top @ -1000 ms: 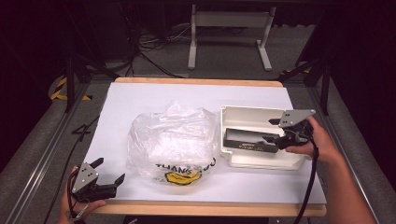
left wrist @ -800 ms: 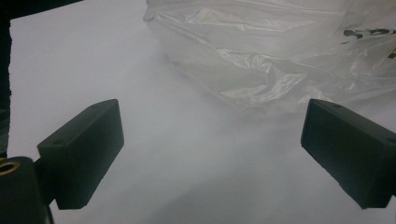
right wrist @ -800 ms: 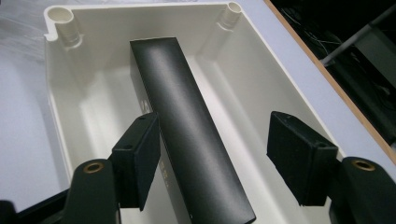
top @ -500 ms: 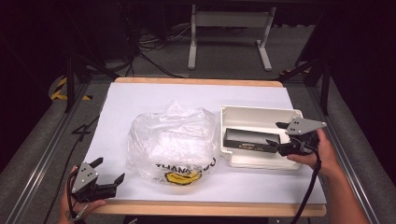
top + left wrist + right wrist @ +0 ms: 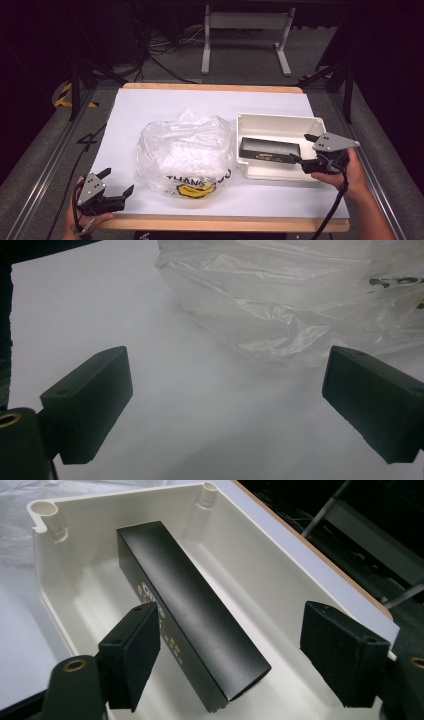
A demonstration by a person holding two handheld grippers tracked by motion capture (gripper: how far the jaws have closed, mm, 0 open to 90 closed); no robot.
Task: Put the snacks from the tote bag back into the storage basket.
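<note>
Right gripper (image 5: 303, 148) hangs at the cream tray's (image 5: 274, 119) near end, jaws spread, the black box (image 5: 270, 148) lying between and ahead of them. Left gripper (image 5: 117, 182), jaws apart and empty, sits on the white table (image 5: 165, 105), plastic bag (image 5: 185, 150) just ahead. Beyond: dark floor, cables, a metal stand (image 5: 245, 22).
</note>
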